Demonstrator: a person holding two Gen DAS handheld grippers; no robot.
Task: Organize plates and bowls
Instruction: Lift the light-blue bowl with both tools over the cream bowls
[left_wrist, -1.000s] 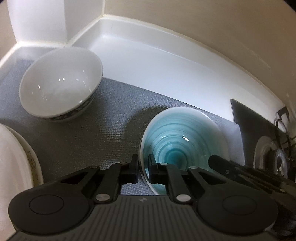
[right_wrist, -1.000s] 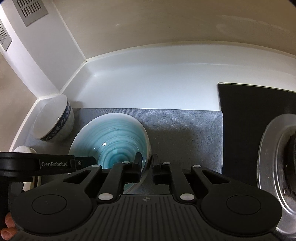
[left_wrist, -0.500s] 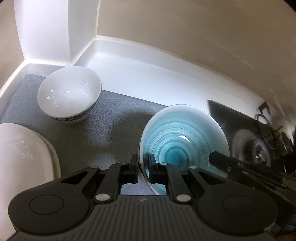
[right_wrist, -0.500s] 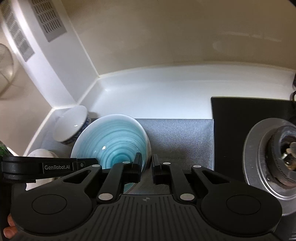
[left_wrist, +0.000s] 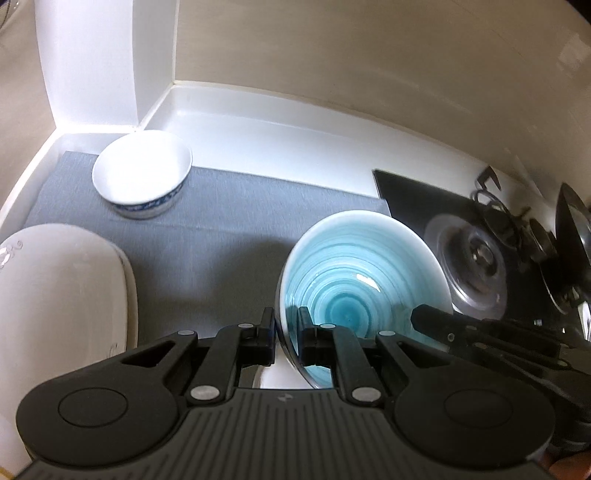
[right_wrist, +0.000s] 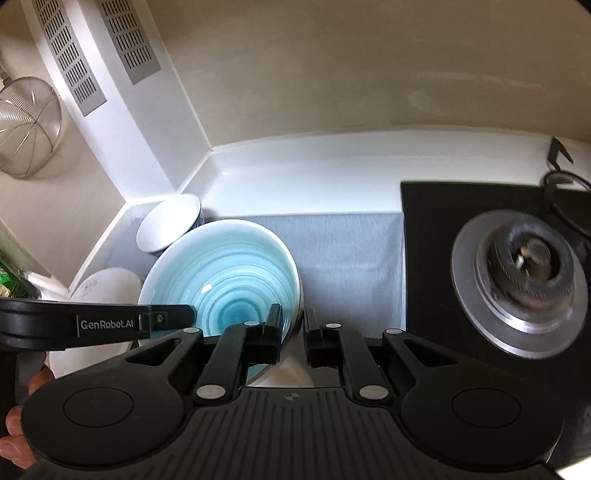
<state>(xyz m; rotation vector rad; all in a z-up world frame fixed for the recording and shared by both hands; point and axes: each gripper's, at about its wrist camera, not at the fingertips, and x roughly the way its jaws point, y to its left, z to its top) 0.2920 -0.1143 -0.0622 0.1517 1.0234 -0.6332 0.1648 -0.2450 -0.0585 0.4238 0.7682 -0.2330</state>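
Both grippers grip 1 teal bowl (left_wrist: 364, 273) by opposite sides of its rim. The left gripper (left_wrist: 286, 334) has its jaws nearly closed, pinching the rim on the bowl's left side, 1 finger inside and 1 outside. The right gripper (right_wrist: 293, 334) is likewise clamped on the right side of the rim, its jaws almost together. The bowl, white outside with blue-green rings inside, hangs tilted above the grey mat (left_wrist: 221, 251) that covers the left part of the counter (right_wrist: 314, 177), clear of the mat's surface.

A white bowl with a blue band (left_wrist: 144, 177) stands upright on the mat at its far-left corner, near the counter's back corner. A large white plate (left_wrist: 62, 295) lies at the mat's near-left side, well apart from that bowl. To the right of the mat, a black hob (right_wrist: 443, 229) carries a round burner (right_wrist: 521, 277). A wire strainer (right_wrist: 26, 125) hangs on the wall at far left.
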